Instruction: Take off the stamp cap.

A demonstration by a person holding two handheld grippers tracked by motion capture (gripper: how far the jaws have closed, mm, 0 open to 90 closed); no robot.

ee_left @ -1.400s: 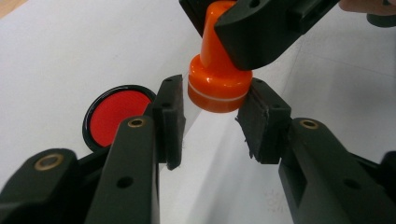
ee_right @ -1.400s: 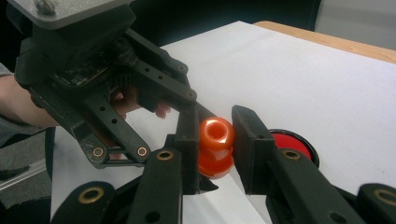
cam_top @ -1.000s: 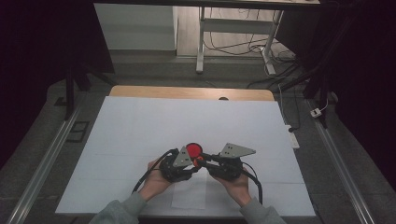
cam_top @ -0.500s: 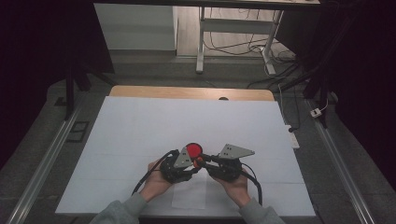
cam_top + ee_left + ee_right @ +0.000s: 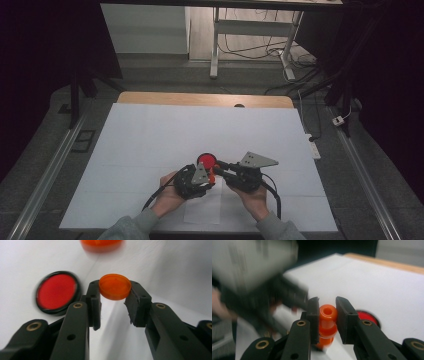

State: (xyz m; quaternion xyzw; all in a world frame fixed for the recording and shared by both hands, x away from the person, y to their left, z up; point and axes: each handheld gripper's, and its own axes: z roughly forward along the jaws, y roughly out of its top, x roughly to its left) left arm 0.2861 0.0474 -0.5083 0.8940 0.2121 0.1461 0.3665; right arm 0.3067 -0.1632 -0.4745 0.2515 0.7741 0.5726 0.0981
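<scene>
In the left gripper view my left gripper [image 5: 115, 293] is shut on a flat orange cap [image 5: 115, 286], held level above the table. A red disc with a black rim [image 5: 57, 293] lies on the white surface to its left, and a blurred orange shape [image 5: 101, 243] sits at the top edge. In the right gripper view my right gripper [image 5: 327, 307] is shut on a small orange bottle [image 5: 327, 323] with an open neck. In the high view the left gripper [image 5: 209, 177] and right gripper [image 5: 220, 167] nearly meet, just in front of the red disc [image 5: 206, 160].
The white table [image 5: 150, 135] has a wooden strip [image 5: 200, 99] along its far edge. A sheet of paper [image 5: 202, 210] lies under the hands at the front edge. Metal rails run along both sides, and cables trail from both grippers.
</scene>
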